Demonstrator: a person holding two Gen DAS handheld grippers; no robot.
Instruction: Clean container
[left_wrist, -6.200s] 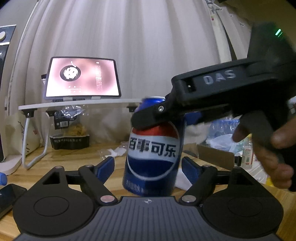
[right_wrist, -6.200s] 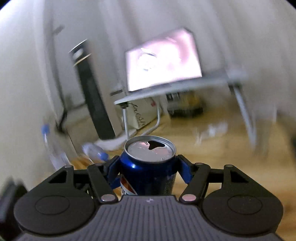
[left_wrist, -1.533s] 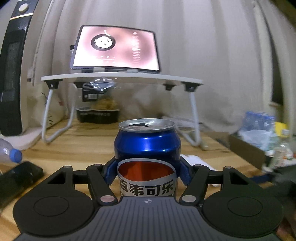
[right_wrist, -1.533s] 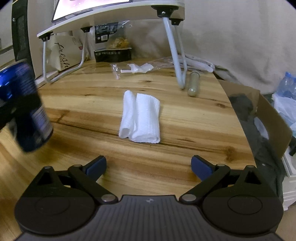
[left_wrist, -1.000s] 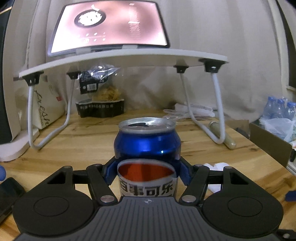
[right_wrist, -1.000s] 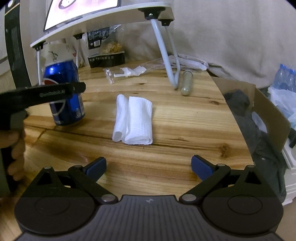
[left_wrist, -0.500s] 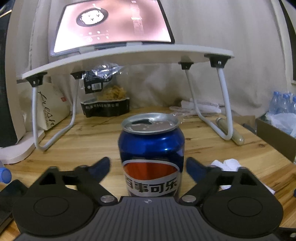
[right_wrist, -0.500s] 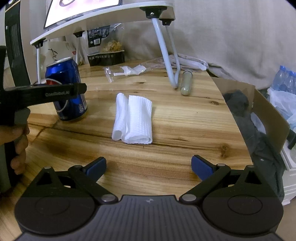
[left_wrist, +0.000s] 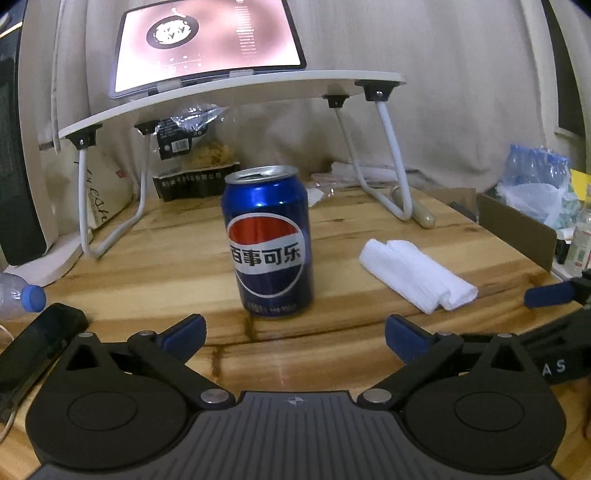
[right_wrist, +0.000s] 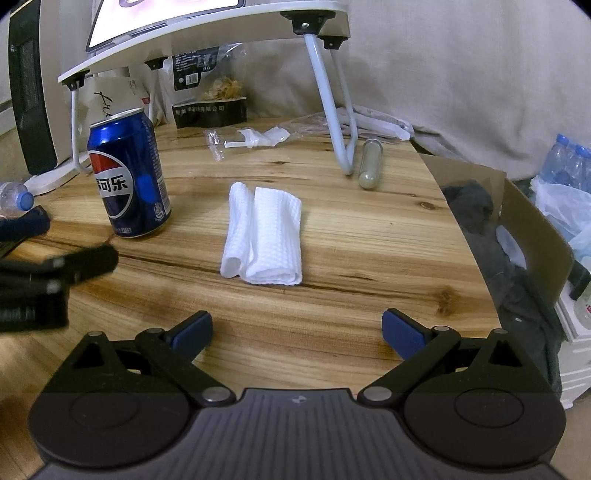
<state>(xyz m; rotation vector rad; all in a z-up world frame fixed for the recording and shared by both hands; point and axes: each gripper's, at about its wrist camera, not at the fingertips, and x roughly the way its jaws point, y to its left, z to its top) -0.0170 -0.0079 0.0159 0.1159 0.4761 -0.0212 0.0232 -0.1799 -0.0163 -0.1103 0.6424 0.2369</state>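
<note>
A blue Pepsi can (left_wrist: 267, 243) stands upright on the wooden table (left_wrist: 155, 254), its top opened. My left gripper (left_wrist: 293, 334) is open and empty, just short of the can. The can also shows in the right wrist view (right_wrist: 127, 173) at the left. A folded white cloth (right_wrist: 264, 236) lies in the middle of the table, also seen in the left wrist view (left_wrist: 417, 275) to the right of the can. My right gripper (right_wrist: 297, 328) is open and empty, a short way in front of the cloth.
A white lap desk (left_wrist: 236, 90) with a lit tablet (left_wrist: 207, 44) stands at the back. A snack bag (right_wrist: 208, 99), plastic wrappers (right_wrist: 255, 138) and a tube (right_wrist: 371, 168) lie near it. A cardboard box (right_wrist: 532, 229) sits past the right edge. A phone (left_wrist: 37, 350) and bottle (left_wrist: 18, 295) lie left.
My left gripper set the can down on the table, opened its jaws and drew back from it. My right gripper stayed open in front of the cloth.
</note>
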